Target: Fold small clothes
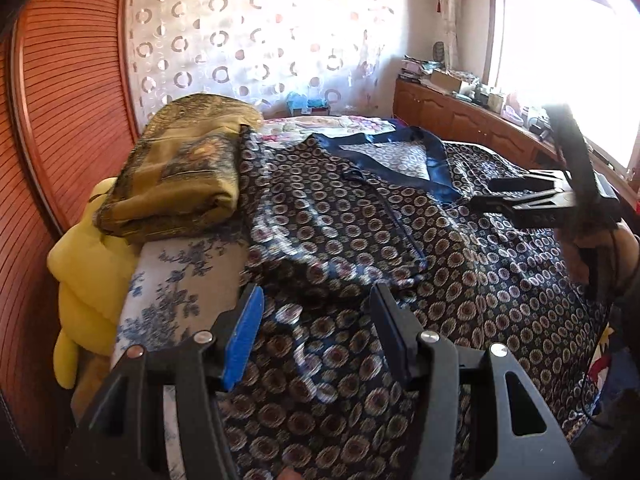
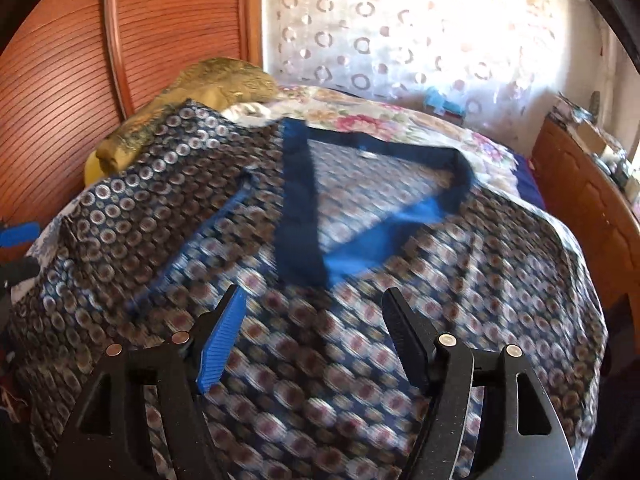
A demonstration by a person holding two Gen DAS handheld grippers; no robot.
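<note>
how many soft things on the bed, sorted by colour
navy patterned: 1, the robe
olive-gold: 1, the folded cloth
yellow: 1, the plush at the bed's edge
total: 3

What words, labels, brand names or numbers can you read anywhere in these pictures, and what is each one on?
None can be read for certain.
Faint raised marks on the right gripper body, seen from the left wrist view: too blurred to read.
Small pale tag inside the collar of the patterned garment: too small to read.
Boxes and clutter on the wooden cabinet by the window: too small and washed out by glare.
</note>
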